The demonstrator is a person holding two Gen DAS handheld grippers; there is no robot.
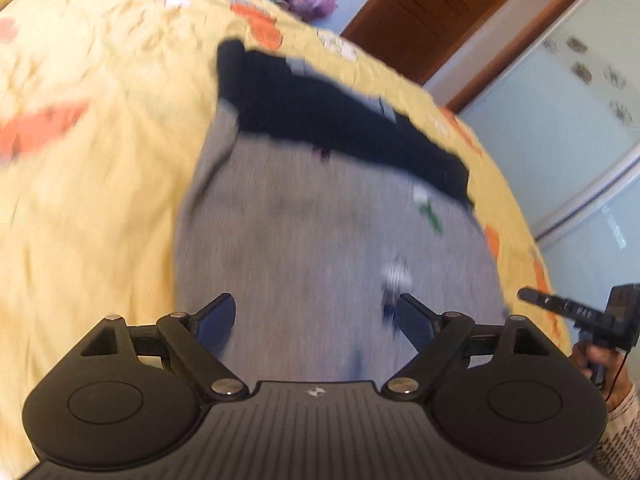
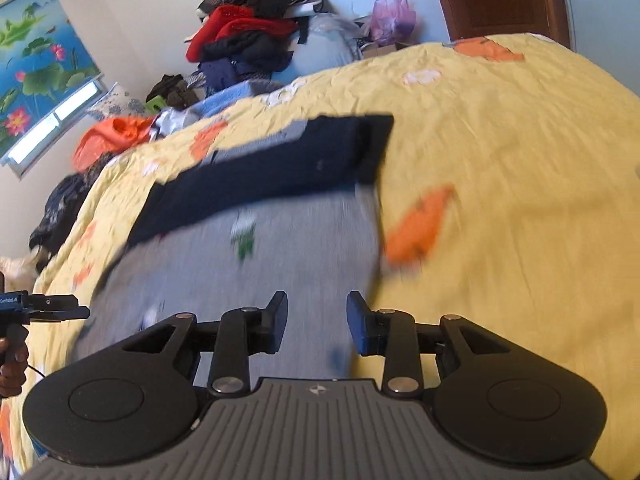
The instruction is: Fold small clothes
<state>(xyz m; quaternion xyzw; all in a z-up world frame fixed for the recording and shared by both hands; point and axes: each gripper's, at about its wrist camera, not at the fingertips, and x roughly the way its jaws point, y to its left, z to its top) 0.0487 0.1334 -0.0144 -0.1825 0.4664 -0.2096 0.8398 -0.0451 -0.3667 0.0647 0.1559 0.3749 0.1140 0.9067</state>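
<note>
Both sets of fingers stand apart, gripping nothing: left gripper [image 1: 316,320], right gripper [image 2: 317,320]. Grey garment [image 1: 320,240] extends toward 12 o'clock, its navy band [image 1: 340,124] lying crosswise on the bed [image 1: 100,120].

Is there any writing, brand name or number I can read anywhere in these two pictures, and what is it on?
"CoreRobot.AI", roughly; small and partly cut off, on the blue body of the left hand-held gripper seen from the right wrist camera.
White marks on the right hand-held gripper in the left wrist view: too blurred to read.
Small white emblem on each camera mount, no letters.
Motif on the grey garment: blurred, no legible text.
</note>
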